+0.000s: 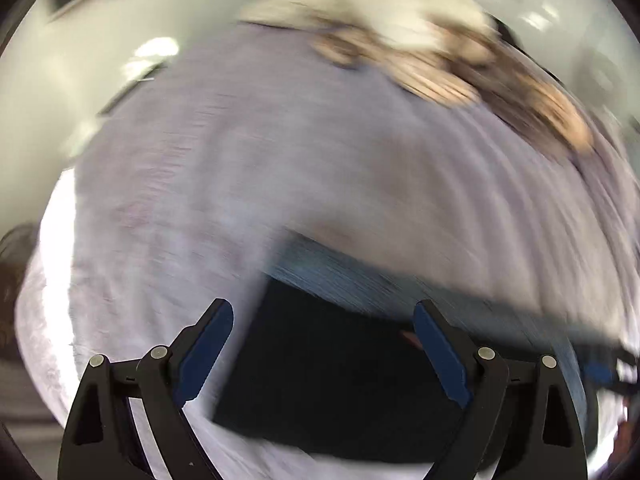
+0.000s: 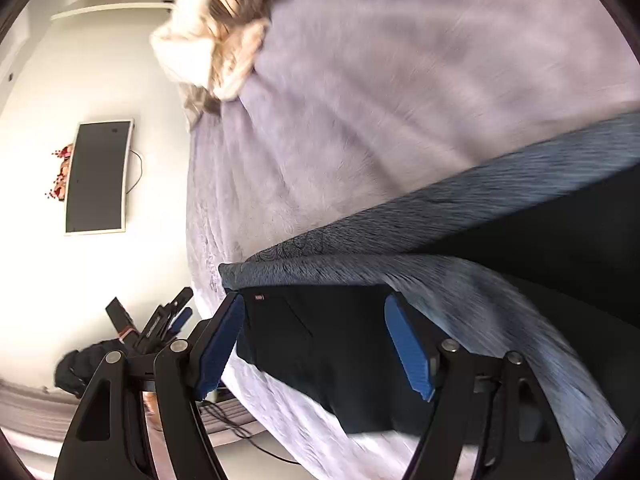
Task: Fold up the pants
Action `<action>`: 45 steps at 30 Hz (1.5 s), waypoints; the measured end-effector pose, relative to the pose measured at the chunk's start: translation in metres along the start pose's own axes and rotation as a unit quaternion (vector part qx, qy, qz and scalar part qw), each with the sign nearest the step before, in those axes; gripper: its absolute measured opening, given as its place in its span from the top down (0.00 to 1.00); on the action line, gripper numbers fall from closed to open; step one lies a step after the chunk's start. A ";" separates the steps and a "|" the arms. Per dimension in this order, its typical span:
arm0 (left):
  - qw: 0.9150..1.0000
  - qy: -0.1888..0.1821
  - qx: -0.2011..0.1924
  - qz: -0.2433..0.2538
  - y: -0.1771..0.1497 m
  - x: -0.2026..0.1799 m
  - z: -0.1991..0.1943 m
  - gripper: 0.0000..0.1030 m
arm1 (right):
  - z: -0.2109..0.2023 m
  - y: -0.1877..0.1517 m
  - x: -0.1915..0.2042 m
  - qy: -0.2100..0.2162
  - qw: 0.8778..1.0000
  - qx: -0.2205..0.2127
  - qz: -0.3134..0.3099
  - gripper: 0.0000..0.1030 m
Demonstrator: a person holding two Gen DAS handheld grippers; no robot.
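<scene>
Fingers [image 2: 218, 344] spread, small unreadable label [image 2: 259, 298], pants [image 2: 320, 344]

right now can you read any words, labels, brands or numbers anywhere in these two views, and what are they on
No text can be read.
Small red tag on the dark pants: too small to read.
Wall screen: blank.
Left wrist view: too blurred to show any text.

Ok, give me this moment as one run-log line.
task: fold pants | left gripper: open, empty | right gripper: open, empty | pants: dark, lying on lilac bedspread | left view: blurred
</scene>
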State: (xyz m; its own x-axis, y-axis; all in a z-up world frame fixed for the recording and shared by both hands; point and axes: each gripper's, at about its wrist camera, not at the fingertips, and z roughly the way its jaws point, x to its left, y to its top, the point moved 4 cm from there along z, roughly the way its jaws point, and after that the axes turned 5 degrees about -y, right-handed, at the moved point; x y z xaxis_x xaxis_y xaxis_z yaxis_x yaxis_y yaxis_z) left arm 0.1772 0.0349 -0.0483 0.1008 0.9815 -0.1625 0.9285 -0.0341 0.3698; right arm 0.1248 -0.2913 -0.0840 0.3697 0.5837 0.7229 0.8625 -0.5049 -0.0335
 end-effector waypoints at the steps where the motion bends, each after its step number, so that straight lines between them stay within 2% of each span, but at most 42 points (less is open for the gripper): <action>1: 0.999 -0.024 0.015 0.017 -0.011 -0.022 0.001 0.10 | -0.015 -0.006 -0.006 -0.009 1.000 -0.008 -0.003 0.26; 4: 0.991 -0.104 0.069 0.055 -0.049 -0.100 0.013 0.10 | -0.062 -0.029 -0.040 -0.059 0.998 -0.036 0.008 0.26; 6: 0.980 -0.152 0.102 0.083 -0.078 -0.157 0.025 0.10 | -0.095 -0.048 -0.074 -0.087 0.994 -0.055 0.042 0.26; 7: 0.971 -0.177 0.123 0.106 -0.096 -0.195 0.033 0.10 | -0.110 -0.060 -0.095 -0.098 0.991 -0.062 0.062 0.26; 10: 0.950 -0.223 0.166 0.143 -0.128 -0.270 0.054 0.10 | -0.159 -0.101 -0.156 -0.141 0.980 -0.079 0.115 0.26; 12: 0.942 -0.232 0.185 0.158 -0.146 -0.305 0.063 0.10 | -0.188 -0.129 -0.193 -0.168 0.971 -0.084 0.146 0.26; 16: 0.938 -0.223 0.214 0.160 -0.166 -0.337 0.081 0.10 | -0.213 -0.170 -0.254 -0.171 0.960 -0.083 0.205 0.26; 19: 0.936 -0.218 0.223 0.161 -0.171 -0.346 0.088 0.10 | -0.212 -0.189 -0.282 -0.149 0.958 -0.075 0.235 0.26; 22: 0.937 -0.209 0.226 0.167 -0.175 -0.358 0.096 0.10 | -0.207 -0.202 -0.300 -0.104 0.961 -0.068 0.248 0.27; 23: 0.936 -0.208 0.229 0.168 -0.176 -0.362 0.098 0.11 | -0.204 -0.202 -0.303 -0.078 0.962 -0.071 0.252 0.29; 24: 0.936 -0.207 0.230 0.169 -0.179 -0.360 0.098 0.14 | -0.202 -0.202 -0.306 -0.060 0.963 -0.072 0.255 0.33; 25: 0.936 -0.206 0.228 0.173 -0.178 -0.364 0.097 0.33 | -0.199 -0.200 -0.308 -0.042 0.962 -0.069 0.262 0.53; 26: 0.934 -0.209 0.232 0.176 -0.177 -0.368 0.095 0.44 | -0.199 -0.201 -0.309 -0.034 0.960 -0.061 0.270 0.81; 28: 0.935 -0.220 0.225 0.165 -0.167 -0.377 0.086 0.44 | -0.201 -0.191 -0.298 0.010 0.961 -0.073 0.268 0.84; 31: 0.939 -0.235 0.200 0.150 -0.146 -0.386 0.075 0.44 | -0.226 -0.161 -0.270 0.083 0.962 -0.110 0.236 0.84; 34: 0.948 -0.235 0.167 0.134 -0.114 -0.401 0.074 0.44 | -0.247 -0.112 -0.253 0.131 0.958 -0.138 0.215 0.84; 36: 0.955 -0.220 0.146 0.134 -0.096 -0.406 0.079 0.44 | -0.259 -0.069 -0.250 0.154 0.952 -0.159 0.210 0.84; 37: 0.959 -0.210 0.135 0.135 -0.087 -0.410 0.084 0.42 | -0.263 -0.051 -0.252 0.160 0.949 -0.168 0.214 0.84; 38: 0.964 -0.197 0.121 0.135 -0.074 -0.416 0.090 0.33 | -0.266 -0.025 -0.261 0.163 0.943 -0.178 0.228 0.84; 39: 0.967 -0.186 0.109 0.136 -0.066 -0.422 0.094 0.28 | -0.263 -0.007 -0.262 0.163 0.939 -0.184 0.239 0.84; 41: 0.972 -0.167 0.089 0.141 -0.047 -0.424 0.102 0.27 | -0.258 0.031 -0.279 0.151 0.932 -0.193 0.266 0.81; 43: 0.975 -0.152 0.076 0.140 -0.032 -0.422 0.107 0.27 | -0.250 0.057 -0.290 0.123 0.935 -0.184 0.277 0.78; 45: 0.978 -0.144 0.064 0.135 -0.021 -0.422 0.109 0.27 | -0.234 0.085 -0.294 0.076 0.945 -0.162 0.276 0.56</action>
State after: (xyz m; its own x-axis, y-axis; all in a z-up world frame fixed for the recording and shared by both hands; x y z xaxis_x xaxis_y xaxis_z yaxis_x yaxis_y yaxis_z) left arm 0.1537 -0.3995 -0.0873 0.4284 0.8405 -0.3317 0.8891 -0.3266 0.3208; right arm 0.0085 -0.6546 -0.1380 0.6568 0.0902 0.7487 0.3938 -0.8877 -0.2385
